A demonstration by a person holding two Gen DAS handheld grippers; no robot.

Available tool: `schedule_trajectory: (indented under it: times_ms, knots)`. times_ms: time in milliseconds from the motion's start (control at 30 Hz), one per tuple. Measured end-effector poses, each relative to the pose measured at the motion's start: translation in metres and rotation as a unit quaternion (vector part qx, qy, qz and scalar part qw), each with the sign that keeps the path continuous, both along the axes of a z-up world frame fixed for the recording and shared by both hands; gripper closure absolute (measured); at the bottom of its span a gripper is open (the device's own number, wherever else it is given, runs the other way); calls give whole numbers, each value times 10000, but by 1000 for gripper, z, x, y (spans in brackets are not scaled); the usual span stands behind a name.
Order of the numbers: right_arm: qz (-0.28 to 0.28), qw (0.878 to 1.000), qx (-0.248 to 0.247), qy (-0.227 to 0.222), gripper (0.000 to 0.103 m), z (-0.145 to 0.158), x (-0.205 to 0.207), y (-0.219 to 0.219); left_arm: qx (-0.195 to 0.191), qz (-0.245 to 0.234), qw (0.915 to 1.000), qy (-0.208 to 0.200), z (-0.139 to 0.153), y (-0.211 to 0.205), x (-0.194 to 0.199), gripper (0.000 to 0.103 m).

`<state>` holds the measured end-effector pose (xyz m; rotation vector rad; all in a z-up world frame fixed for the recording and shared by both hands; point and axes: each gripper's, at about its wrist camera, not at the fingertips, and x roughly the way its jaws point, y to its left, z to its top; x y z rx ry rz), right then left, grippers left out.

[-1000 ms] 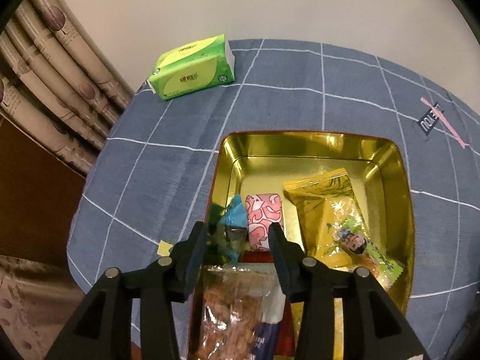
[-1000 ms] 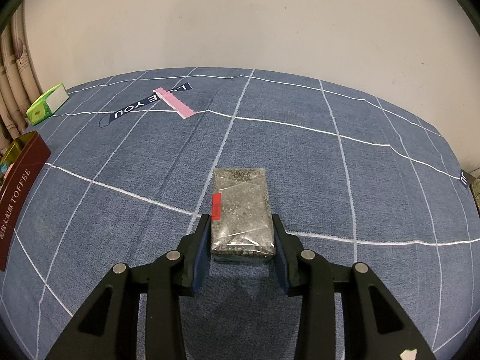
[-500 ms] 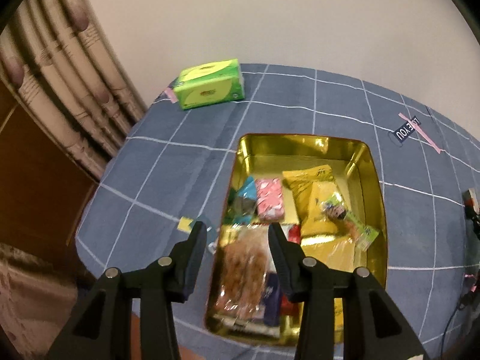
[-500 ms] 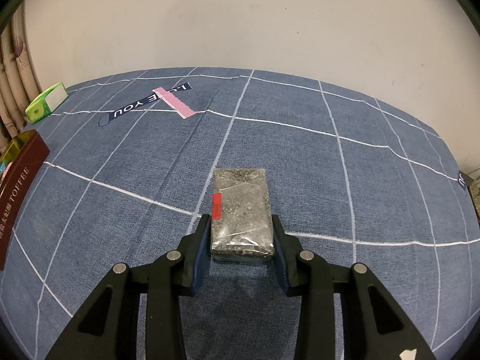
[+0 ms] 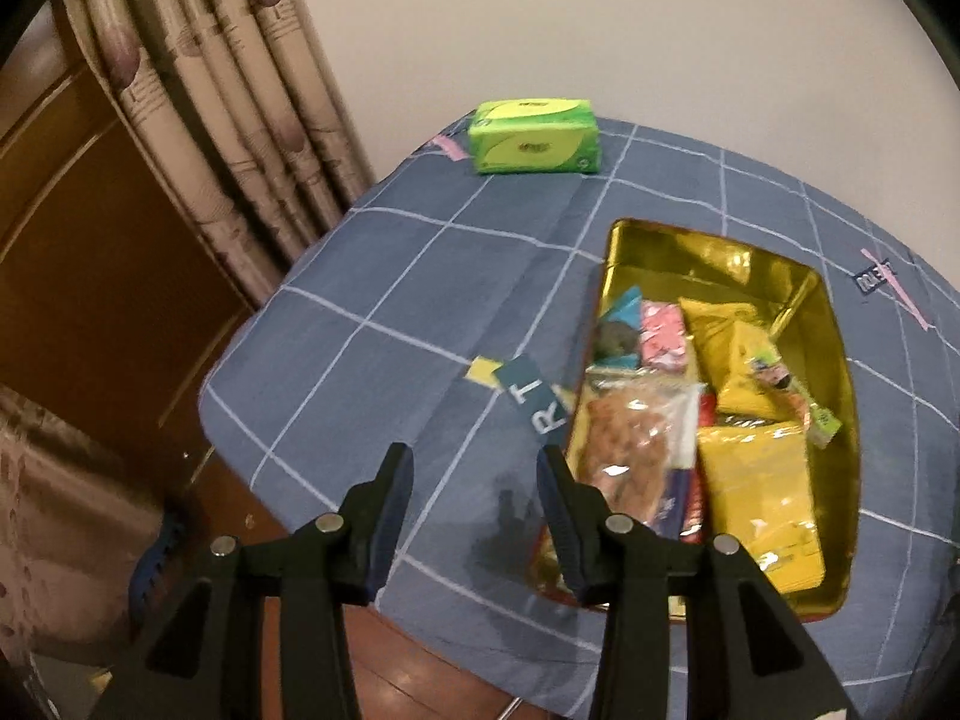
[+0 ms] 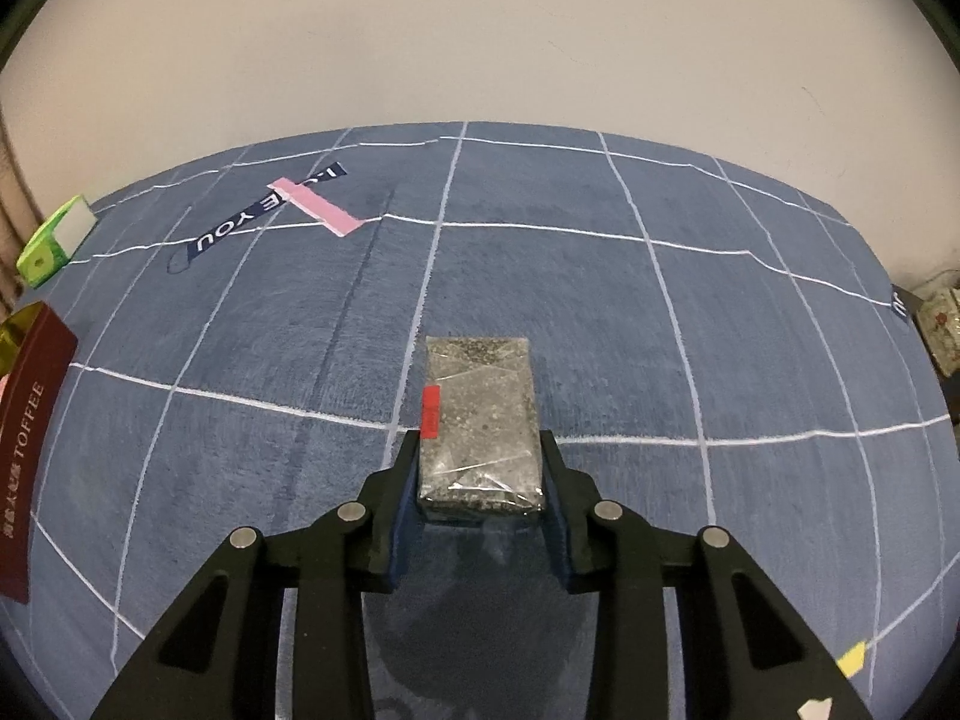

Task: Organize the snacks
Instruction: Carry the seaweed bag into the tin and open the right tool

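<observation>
Hovering over blue checked cloth left of the gold tin (image 5: 837, 324) of snacks, the left gripper (image 5: 474, 477) is parted and empty. Well right of the tin, the right gripper (image 6: 480, 468), jaws just closing, clasps a speckled grey packet (image 6: 480, 426) lying on the cloth.

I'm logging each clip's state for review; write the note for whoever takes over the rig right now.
Left tool: open, empty, drawn back off the gold tin since a second ago.
Right tool: jaws have just been closing on the grey speckled snack bar, which lies on the blue tablecloth.
Done: several snack packets lie in the tin.
Left: carry the bar to the tin.
</observation>
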<state>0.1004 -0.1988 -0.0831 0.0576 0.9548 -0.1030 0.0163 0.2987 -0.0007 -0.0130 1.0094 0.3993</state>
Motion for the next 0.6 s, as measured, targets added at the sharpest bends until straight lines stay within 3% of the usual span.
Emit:
schedule_trajectory:
  times_ms: [133,600]
  knots:
    - [-72,9999,-59,65,71,2,-3,2,91,75,9999,-28,-4,4,-4,59]
    - [-259,9994,119,209,69,-2,-5,2,-170,-17,9999,29,-10,5,-5,59]
